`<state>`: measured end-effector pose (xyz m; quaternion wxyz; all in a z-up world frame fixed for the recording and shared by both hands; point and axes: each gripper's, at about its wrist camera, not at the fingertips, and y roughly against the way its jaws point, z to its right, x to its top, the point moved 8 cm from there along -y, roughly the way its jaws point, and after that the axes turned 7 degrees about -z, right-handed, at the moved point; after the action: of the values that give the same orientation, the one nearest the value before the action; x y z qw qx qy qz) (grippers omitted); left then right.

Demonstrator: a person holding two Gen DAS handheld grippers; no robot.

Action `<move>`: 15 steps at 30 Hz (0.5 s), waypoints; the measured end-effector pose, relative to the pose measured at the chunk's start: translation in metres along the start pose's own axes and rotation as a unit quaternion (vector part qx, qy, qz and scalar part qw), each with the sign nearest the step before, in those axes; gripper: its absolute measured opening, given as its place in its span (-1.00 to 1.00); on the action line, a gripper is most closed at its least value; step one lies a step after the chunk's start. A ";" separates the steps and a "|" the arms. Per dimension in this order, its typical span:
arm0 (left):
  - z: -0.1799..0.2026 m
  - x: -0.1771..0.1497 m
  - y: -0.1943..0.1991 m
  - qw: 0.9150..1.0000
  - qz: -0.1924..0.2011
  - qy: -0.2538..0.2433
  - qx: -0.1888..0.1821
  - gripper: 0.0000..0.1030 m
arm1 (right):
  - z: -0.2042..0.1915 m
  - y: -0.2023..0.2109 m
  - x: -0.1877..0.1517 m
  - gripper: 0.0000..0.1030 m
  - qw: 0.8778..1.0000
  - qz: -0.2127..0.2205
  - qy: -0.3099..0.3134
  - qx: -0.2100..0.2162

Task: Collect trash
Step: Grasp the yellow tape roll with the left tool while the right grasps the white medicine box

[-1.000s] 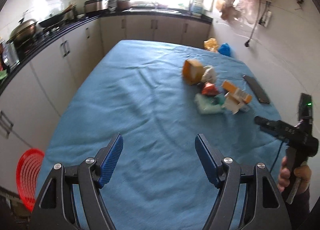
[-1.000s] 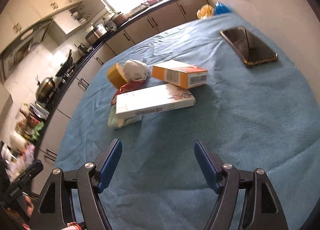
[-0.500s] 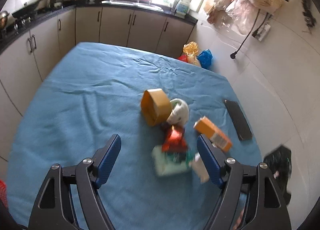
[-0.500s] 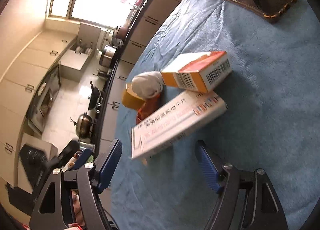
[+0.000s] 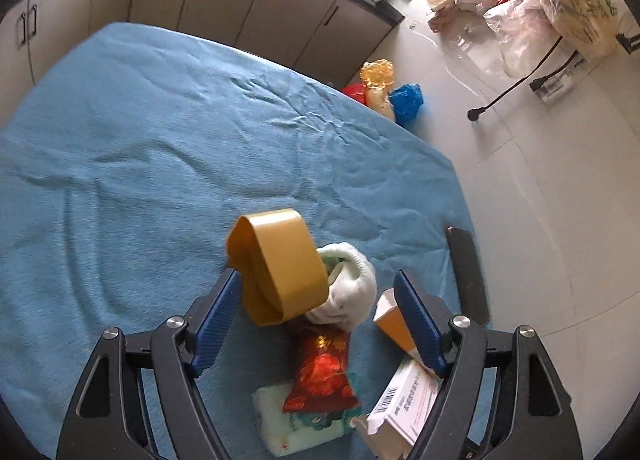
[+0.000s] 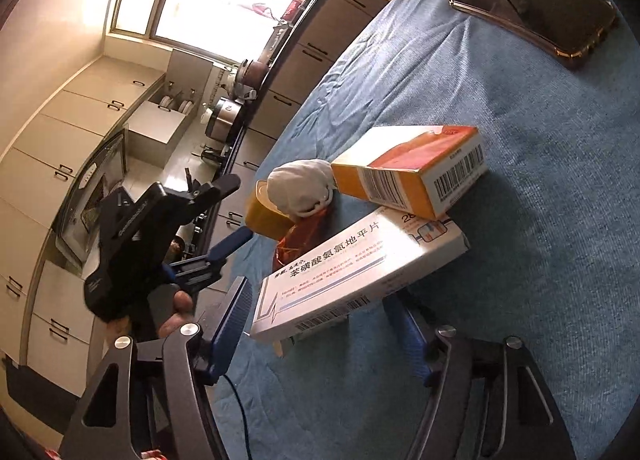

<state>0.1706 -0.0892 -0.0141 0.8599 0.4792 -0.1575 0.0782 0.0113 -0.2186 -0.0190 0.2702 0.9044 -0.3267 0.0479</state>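
While both jaws gape | tape roll, sock crowd red wrapper | phone apart.

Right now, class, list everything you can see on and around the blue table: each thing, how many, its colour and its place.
tape roll: 1, tan, pile's far end
white wad: 1, beside the roll
snack wrapper: 1, red, mid-pile
tissue pack: 1, pale green, under the wrapper
orange box: 1, on the white box
white box: 1, nearest the right claw
phone: 1, dark, by the wall edge
tablecloth: 1, blue
left claw: open, over pile
right claw: open, at white box
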 end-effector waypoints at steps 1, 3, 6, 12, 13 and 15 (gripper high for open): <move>0.000 0.000 -0.002 1.000 -0.004 0.003 -0.009 0.19 | 0.000 0.001 0.001 0.39 1.000 0.002 -0.004 0.007; 0.000 -0.001 -0.007 1.000 -0.017 0.008 -0.023 -0.33 | 0.002 0.002 0.002 0.29 1.000 0.003 -0.012 0.014; 0.001 -0.006 -0.013 0.999 -0.032 0.011 -0.039 -0.75 | 0.009 -0.001 0.002 -0.21 0.999 -0.004 -0.024 0.024; 0.003 -0.018 0.011 1.000 -0.009 -0.006 -0.010 -0.79 | 0.017 0.005 0.003 -0.46 0.998 0.001 -0.043 0.044; 0.003 -0.021 0.017 1.000 -0.004 -0.012 0.000 -0.79 | 0.016 0.006 0.003 -0.46 0.998 0.003 -0.038 0.041; 0.002 -0.029 0.031 0.999 0.008 -0.025 0.027 -0.79 | 0.014 0.007 0.002 -0.46 0.999 0.002 -0.032 0.041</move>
<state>0.1342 -0.0742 0.0021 0.8420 0.5025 -0.1807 0.0773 0.0072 -0.2313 -0.0272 0.2222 0.9152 -0.3346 0.0329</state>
